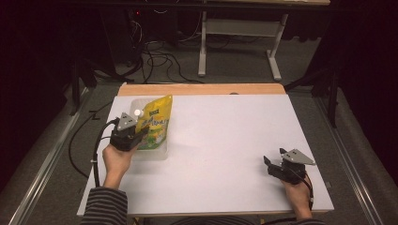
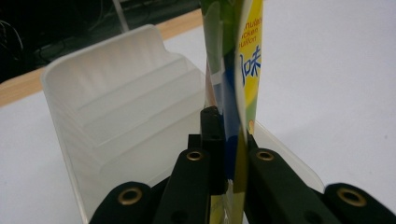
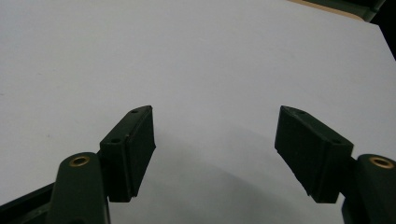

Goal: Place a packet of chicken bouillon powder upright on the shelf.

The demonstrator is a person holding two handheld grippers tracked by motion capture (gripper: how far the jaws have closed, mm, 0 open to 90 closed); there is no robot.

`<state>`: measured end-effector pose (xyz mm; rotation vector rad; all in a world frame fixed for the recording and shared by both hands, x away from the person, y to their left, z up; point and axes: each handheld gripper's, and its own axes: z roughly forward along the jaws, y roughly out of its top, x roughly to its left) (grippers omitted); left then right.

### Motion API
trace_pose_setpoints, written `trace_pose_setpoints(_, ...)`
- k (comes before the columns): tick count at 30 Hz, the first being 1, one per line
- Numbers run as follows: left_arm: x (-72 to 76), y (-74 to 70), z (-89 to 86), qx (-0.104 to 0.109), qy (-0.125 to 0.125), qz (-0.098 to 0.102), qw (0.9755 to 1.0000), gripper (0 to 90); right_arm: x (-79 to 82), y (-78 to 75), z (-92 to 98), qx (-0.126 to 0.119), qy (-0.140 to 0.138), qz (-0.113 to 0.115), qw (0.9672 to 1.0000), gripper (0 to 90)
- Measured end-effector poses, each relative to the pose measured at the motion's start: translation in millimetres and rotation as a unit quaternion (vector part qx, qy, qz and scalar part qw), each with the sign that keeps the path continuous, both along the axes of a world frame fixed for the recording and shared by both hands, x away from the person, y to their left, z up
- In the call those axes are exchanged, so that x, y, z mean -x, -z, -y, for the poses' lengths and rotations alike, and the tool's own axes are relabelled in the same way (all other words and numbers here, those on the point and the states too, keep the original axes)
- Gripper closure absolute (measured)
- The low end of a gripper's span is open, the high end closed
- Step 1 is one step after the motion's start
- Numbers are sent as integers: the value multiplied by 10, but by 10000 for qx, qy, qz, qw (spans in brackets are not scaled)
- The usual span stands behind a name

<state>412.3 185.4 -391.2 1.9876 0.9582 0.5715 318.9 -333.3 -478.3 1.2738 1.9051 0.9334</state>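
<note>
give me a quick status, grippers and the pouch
Left gripper shut on the yellow pouch, pouch upright in the clear plastic bin. Right gripper open, empty, over bare white table. Nothing in the way.

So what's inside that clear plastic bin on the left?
The yellow pouch stands in the clear bin, pinched by the left gripper. A white cap shows beside it. The bin's floor under the pouch is hidden.

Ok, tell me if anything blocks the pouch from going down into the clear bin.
Nothing visible does. The left gripper is shut on the yellow pouch, which hangs upright over the clear plastic bin; the bin's inside looks bare.
</note>
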Motion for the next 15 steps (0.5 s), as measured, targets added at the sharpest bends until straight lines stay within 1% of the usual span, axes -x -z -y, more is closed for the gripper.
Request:
trace_pose_setpoints(2,3,17,-33,91,16,-34,10000,897,-2,0,6,-21,-2,21,10000,291)
trace_pose_setpoints(3,10,15,-42,38,20,-62,10000,896,-1,1,2,-11,5,12,10000,291)
trace_pose_setpoints(6,41,9,-76,-211,74,-238,9995,891,-2,2,-3,16,-6,10,10000,291)
trace_pose_setpoints(8,58,12,-93,-417,94,-287,9987,883,-4,2,-3,35,-24,13,10000,291)
trace_pose_setpoints(9,67,15,-103,-464,86,-287,9985,877,-3,2,-6,30,-25,16,10000,291)
trace_pose_setpoints(11,86,30,-131,-436,91,-250,9987,862,-2,3,-8,30,-24,17,10000,291)
trace_pose_setpoints(12,102,40,-156,-395,92,-192,9990,850,-2,2,-7,37,-26,16,10000,291)
trace_pose_setpoints(13,111,45,-173,-315,82,-191,9993,820,0,2,-6,30,-16,21,10000,291)
trace_pose_setpoints(15,134,64,-213,-261,17,-204,9995,777,0,2,-6,28,-16,21,10000,291)
